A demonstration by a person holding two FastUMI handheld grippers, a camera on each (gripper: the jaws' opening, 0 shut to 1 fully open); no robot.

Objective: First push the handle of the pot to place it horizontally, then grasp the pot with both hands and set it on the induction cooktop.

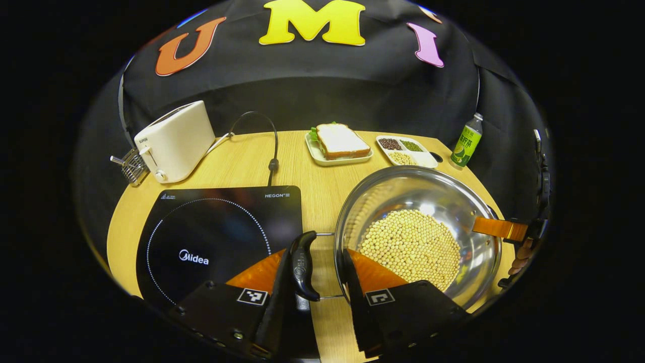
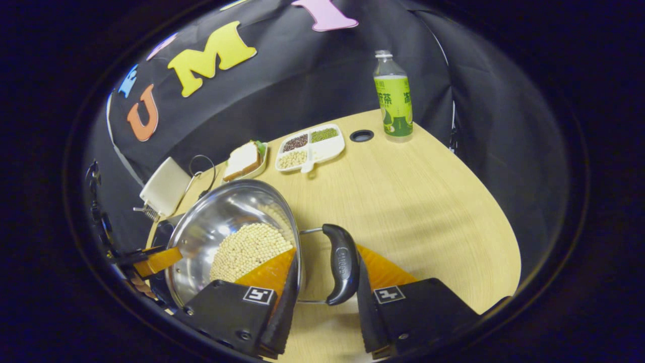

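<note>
Left gripper view: left gripper (image 1: 315,275) sitting spread wide around pot's left handle (image 1: 304,266), handle lying against one finger, other finger apart over pot rim; not clamping. Pot (image 1: 428,201) of pale beans (image 1: 410,247) resting on wooden table (image 1: 252,161), just right of induction cooktop (image 1: 211,237), not on it. Right gripper view: right gripper (image 2: 322,282) also spread, fingers straddling right handle (image 2: 341,263) with gaps showing. Toaster (image 1: 176,141), sandwich plate (image 1: 338,143), divided tray (image 1: 405,150), bottle (image 1: 467,140) standing along table's far edge.
</note>
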